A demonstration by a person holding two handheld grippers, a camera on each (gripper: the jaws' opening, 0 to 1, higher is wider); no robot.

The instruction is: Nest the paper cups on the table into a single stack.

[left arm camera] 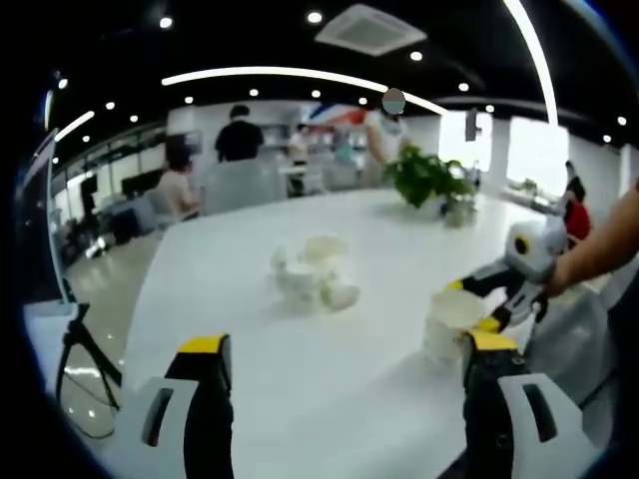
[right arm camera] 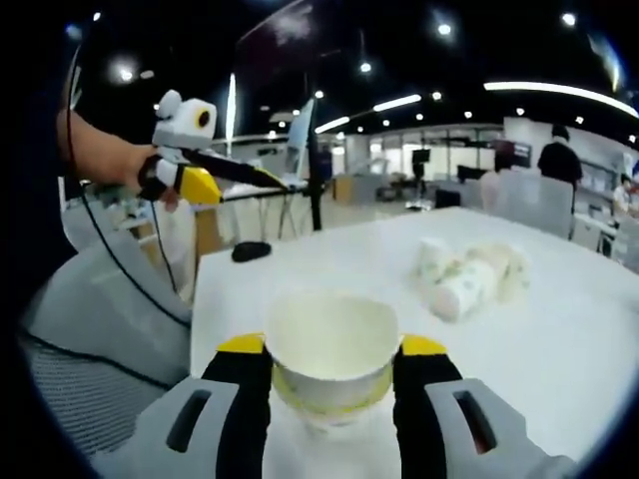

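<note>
While your left hand-held gripper (left arm camera: 339, 374) is hanging released over bare table (left arm camera: 250, 299) with nothing between its jaws, you are looking across at the pile of loose paper cups (left arm camera: 312, 274) lying tumbled near the table's middle. Further right, your right hand-held gripper (right arm camera: 331, 371) is clenching one upright paper cup (right arm camera: 329, 359) close to the near edge, jaws pressing its wall from both sides; its rim is looking slightly squashed, so ease your squeeze enough to keep the mouth round. I judge the step in hand is carrying this cup to the pile, or bringing a loose one to it; line the mouths up squarely before pushing in. Mind that the piled cups are lying on their sides and touching, so they may roll when nudged. A potted plant (left arm camera: 429, 180) is standing toward the far edge, well apart. A small dark object (right arm camera: 252, 250) is lying near the table's far left corner, clear of your path.
</note>
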